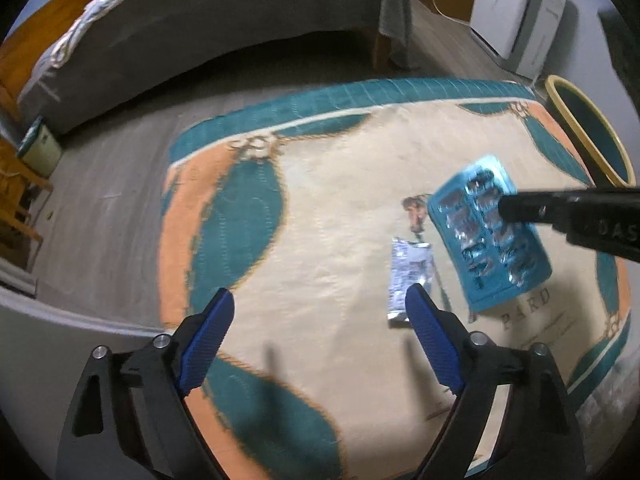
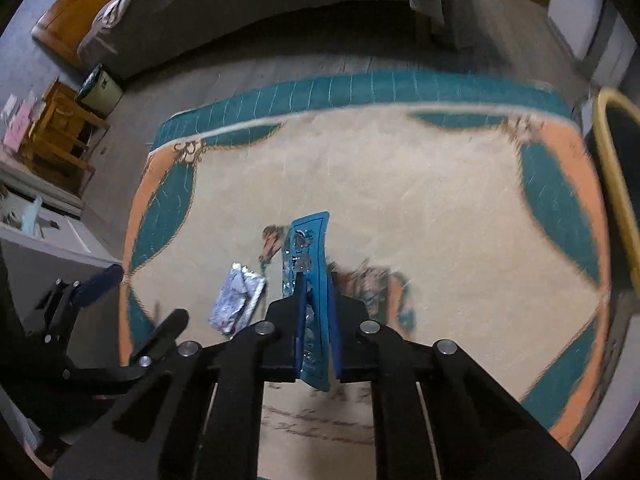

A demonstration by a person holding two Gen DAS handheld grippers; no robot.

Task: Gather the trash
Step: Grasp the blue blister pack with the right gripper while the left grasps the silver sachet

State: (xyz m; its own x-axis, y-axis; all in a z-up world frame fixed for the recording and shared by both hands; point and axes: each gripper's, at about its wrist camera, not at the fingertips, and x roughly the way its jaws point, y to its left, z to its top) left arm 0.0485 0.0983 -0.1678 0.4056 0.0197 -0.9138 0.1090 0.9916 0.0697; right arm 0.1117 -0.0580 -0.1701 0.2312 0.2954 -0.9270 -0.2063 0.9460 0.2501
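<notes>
My right gripper [image 2: 316,284] is shut on a blue pill blister pack [image 2: 310,252] and holds it above the rug. In the left wrist view the same pack [image 1: 476,240] hangs from the right gripper's tip [image 1: 508,208]. A crumpled silver foil wrapper [image 1: 408,276] lies flat on the rug, also in the right wrist view [image 2: 236,304]. My left gripper [image 1: 320,312] is open and empty, its right finger just in front of the wrapper. A bin with a yellow rim [image 1: 588,136] stands at the rug's far right corner, also in the right wrist view [image 2: 616,184].
A cream, teal and orange rug [image 1: 328,208] covers the floor. A bed [image 1: 192,24] stands behind it. A white appliance [image 1: 516,8] is at back right. Wooden furniture [image 2: 60,136] and a small lidded tub [image 2: 100,88] are at left.
</notes>
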